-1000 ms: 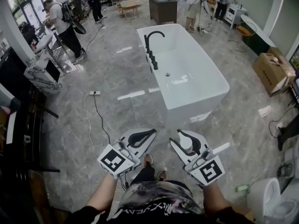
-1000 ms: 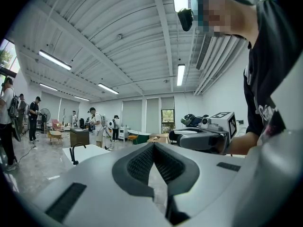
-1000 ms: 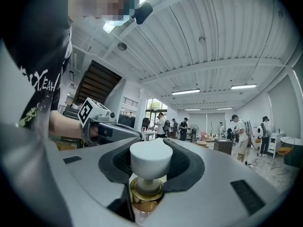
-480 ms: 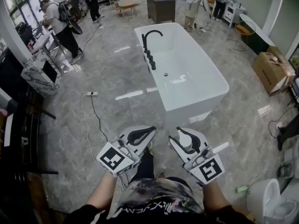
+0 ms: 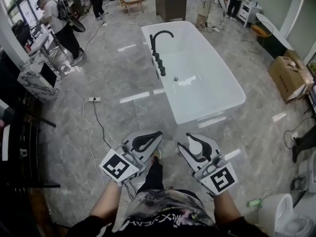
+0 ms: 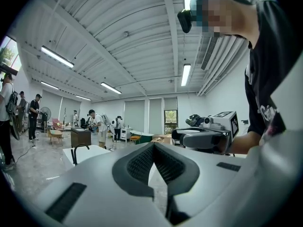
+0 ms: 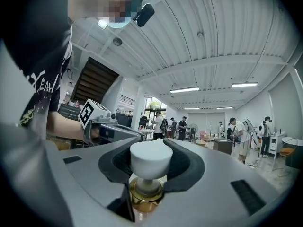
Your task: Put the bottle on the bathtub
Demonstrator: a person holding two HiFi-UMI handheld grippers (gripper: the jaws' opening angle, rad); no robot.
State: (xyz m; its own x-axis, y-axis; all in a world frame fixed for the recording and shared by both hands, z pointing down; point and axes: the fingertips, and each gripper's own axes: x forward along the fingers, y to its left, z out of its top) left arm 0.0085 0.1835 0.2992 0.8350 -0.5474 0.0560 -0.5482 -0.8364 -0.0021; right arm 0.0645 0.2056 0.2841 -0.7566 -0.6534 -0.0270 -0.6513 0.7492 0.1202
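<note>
Grey floor (image 5: 123,78), bathtub (image 5: 207,113) perhaps nearer; right claw (image 5: 193,138) pinching bottle (image 7: 147,160) (left claw (image 5: 156,134) pressed together, empty).

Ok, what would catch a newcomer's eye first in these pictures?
The white bathtub with its black faucet fills the floor ahead. Nearer, the right gripper is clamped on a white-capped bottle, and the left gripper beside it is shut and empty.

We see a bright, evenly lit hall: ceiling strip lights (image 6: 57,56) and windows (image 5: 17,4) leave glare streaks on the glossy floor (image 5: 133,98) and bathtub (image 5: 202,115). Fisheye warps edges; gripper views' corners go black.
</note>
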